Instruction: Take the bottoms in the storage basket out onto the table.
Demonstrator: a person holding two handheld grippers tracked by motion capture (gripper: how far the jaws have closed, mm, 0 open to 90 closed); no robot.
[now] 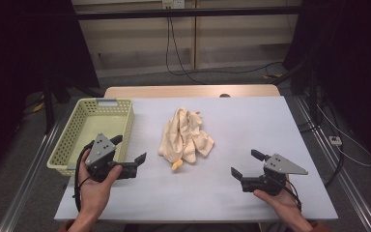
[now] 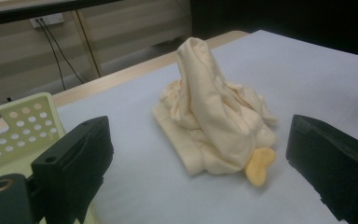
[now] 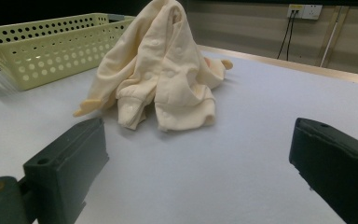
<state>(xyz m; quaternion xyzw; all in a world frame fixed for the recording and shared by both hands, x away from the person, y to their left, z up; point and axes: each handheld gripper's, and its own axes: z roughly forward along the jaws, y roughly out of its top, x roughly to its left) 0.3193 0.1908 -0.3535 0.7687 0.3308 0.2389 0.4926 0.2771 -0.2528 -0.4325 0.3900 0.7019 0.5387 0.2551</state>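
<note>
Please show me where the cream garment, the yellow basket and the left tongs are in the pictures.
cream garment (image 1: 186, 135): high view, middle of the crumpled heap.
yellow basket (image 1: 125, 126): high view, its right perforated wall.
left tongs (image 1: 129, 150): high view, gap between the two open black tips.

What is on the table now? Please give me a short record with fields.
surface: grey table
cloth: cream garment, crumpled in a heap at mid-table
basket: pale yellow basket, at the table's left edge, looks empty
left gripper: open, beside the basket, holds nothing
right gripper: open, right of the garment, holds nothing
contact: neither gripper touches the garment
</note>
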